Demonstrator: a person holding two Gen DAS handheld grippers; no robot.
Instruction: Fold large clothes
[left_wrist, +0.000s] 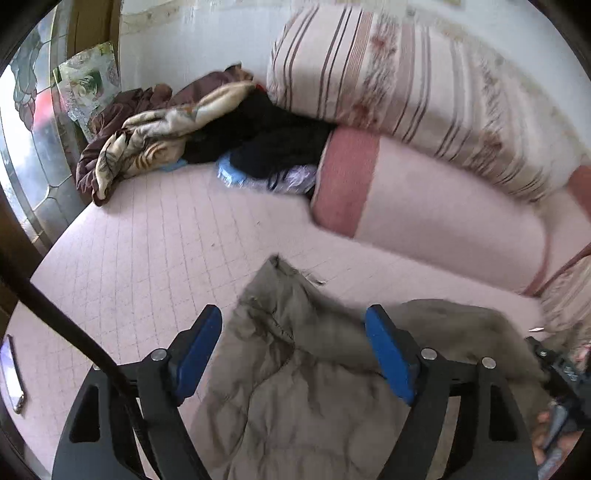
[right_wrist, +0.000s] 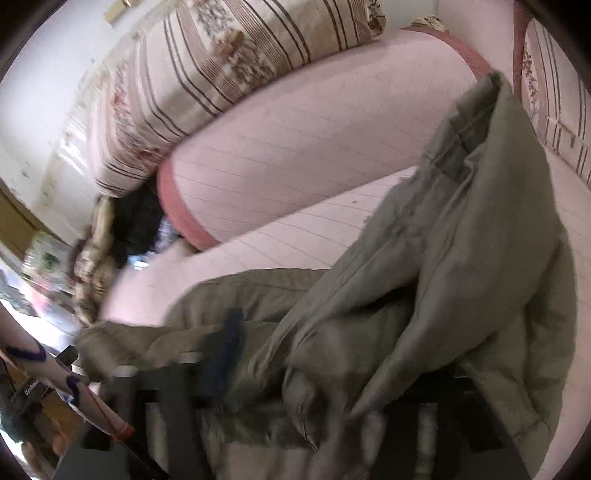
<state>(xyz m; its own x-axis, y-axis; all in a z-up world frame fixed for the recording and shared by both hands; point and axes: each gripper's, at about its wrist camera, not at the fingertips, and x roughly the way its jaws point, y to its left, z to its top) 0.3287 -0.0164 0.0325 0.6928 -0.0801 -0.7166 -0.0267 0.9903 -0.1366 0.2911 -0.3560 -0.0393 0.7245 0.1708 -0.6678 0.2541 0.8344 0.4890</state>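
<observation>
Surface: pink checked bed sheet (left_wrist: 155, 236), covering the whole work area; pale wall behind.
Striped bedding: one large rolled quilt (left_wrist: 406, 74) with brown stripes and floral bands, lying on top of a bolster at the far side of the bed.
Bolster: one long pink roll (left_wrist: 436, 206) with a darker pink end band, under the quilt.
Task item: one olive-grey padded jacket (left_wrist: 295, 369), crumpled on the near part of the sheet; in the right wrist view (right_wrist: 461, 240) a fold of it rises high at the right and covers most of that gripper.
Clothes pile: heap at the far left corner (left_wrist: 207, 129), brown and cream patterned blanket, black garments, a blue item; count of pieces cannot be told.
Window: leaded glass pane (left_wrist: 26, 110) at the left edge, one printed sheet leaning beside it.
Left gripper (left_wrist: 295, 354): two blue pads spread wide, released; jacket fabric lies between them, pads not pressing on it.
Right gripper (right_wrist: 332, 354): blurred; one blue pad partly visible, the other hidden by fabric; jaws stand wide and clamp nothing.
Obstruction: dark strap (left_wrist: 74, 332) crossing the lower left of the left wrist view.
Writing: none legible.
</observation>
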